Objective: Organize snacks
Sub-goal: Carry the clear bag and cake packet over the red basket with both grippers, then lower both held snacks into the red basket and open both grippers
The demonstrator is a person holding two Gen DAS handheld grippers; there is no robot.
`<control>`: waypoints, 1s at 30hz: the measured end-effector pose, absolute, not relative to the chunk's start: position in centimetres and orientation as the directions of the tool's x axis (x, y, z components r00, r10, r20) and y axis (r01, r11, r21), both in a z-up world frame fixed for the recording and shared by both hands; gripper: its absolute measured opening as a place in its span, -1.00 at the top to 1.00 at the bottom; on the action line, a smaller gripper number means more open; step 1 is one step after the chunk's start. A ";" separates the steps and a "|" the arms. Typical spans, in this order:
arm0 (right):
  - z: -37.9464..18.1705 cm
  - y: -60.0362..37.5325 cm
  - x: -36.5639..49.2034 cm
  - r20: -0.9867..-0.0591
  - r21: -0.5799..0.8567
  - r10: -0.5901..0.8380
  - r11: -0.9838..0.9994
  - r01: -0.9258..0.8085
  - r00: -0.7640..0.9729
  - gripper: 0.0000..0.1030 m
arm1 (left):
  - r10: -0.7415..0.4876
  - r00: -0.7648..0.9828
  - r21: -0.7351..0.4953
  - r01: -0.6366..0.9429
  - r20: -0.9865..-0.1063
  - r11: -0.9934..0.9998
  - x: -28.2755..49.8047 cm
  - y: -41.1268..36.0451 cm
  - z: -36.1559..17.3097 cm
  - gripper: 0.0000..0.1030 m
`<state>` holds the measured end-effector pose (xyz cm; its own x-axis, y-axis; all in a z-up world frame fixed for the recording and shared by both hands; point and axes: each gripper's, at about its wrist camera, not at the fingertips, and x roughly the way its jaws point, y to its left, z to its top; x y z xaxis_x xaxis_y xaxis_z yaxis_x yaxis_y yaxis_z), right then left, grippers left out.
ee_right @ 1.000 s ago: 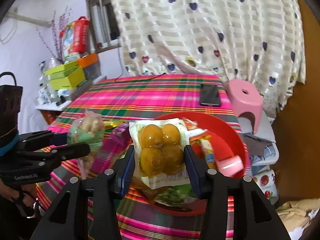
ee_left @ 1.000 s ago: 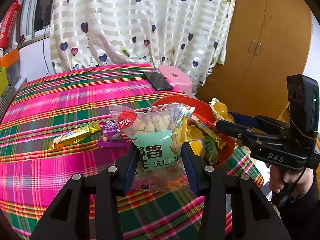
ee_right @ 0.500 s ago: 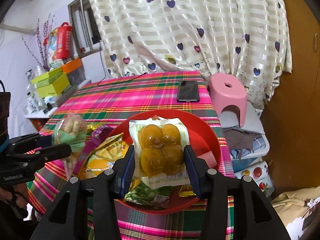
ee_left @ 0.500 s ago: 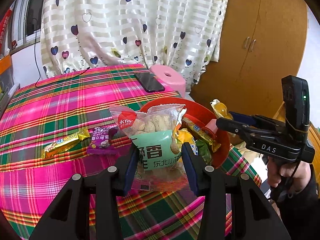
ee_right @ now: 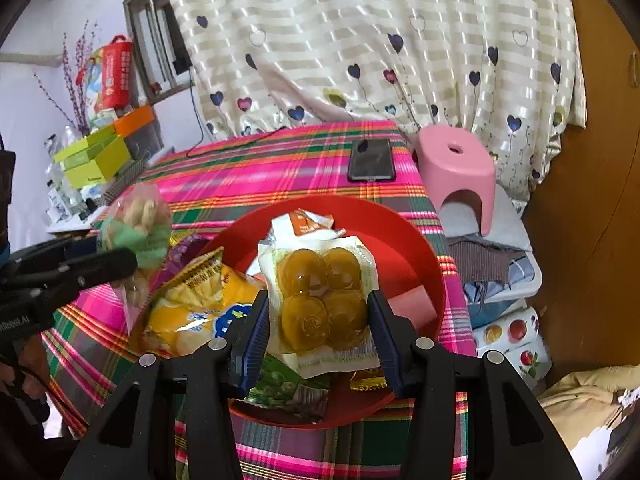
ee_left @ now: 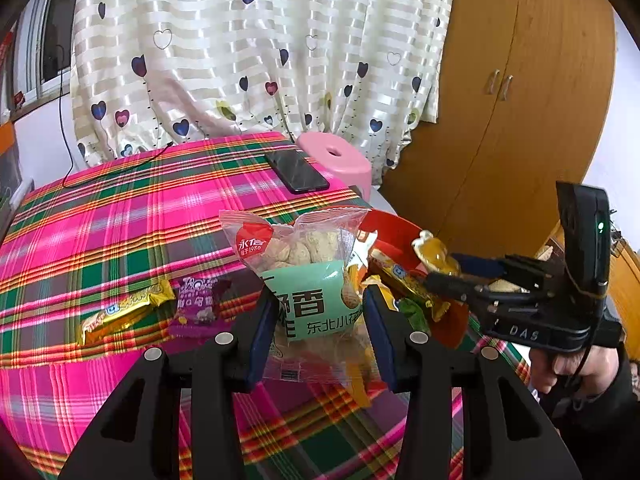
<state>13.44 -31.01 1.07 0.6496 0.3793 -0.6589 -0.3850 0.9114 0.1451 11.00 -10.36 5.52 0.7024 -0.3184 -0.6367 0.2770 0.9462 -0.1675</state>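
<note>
Since a second ago, right gripper (ee_right: 316,330) has moved over the red bowl (ee_right: 424,248). Left gripper (ee_left: 320,334) clamps the peanut bag (ee_left: 308,276) above the tablecloth (ee_left: 120,232); right gripper clamps the yellow pouch (ee_right: 320,296) above the bowl's snacks.

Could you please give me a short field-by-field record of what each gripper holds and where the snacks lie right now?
left gripper: fingers closed on the peanut bag, held above the table
right gripper: fingers closed on the yellow vacuum pack, held over the red bowl
in bowl: yellow bag, green packet, orange-white packet
on plaid tablecloth: gold bar, purple packet, phone
beside table: pink stool
</note>
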 end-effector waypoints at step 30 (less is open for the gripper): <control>0.7 -31.5 14.7 -0.675 0.172 0.382 0.913 -0.369 0.631 -0.01 | -0.348 0.673 -0.171 0.317 -0.653 0.933 18.9 -11.7 3.4 0.12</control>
